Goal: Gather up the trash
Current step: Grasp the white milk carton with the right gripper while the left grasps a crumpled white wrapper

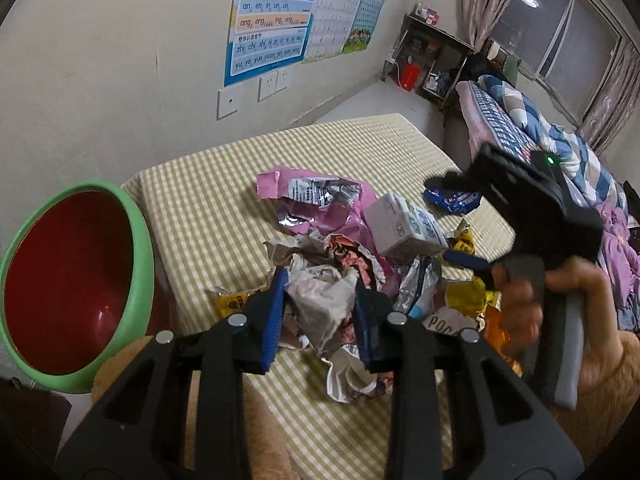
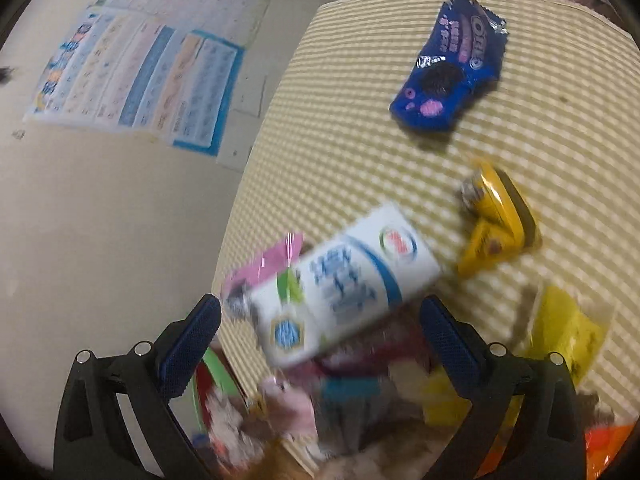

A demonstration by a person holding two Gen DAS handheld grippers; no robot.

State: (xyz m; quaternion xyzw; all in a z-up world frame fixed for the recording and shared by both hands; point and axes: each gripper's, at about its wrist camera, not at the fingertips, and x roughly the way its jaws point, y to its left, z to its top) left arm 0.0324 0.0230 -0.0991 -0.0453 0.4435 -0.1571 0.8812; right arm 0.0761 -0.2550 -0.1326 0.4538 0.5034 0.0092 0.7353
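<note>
The left claw [image 1: 320, 312] pinches a paper wad [image 1: 324, 300], next to go in the bin [image 1: 144, 248] by the surface's [image 1: 224, 184] left edge; the right claw [image 2: 320, 344] is spread over the carton [image 2: 344, 280].

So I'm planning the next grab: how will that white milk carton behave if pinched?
The milk carton has flat printed faces, so it probably stays stiff. It looks glossy, so it may slip. It lies on crumpled wrappers, so it may shift.

Black tongs [image 1: 320, 312], blue pads, fuzzy tan sleeve [image 1: 600, 392]
</note>
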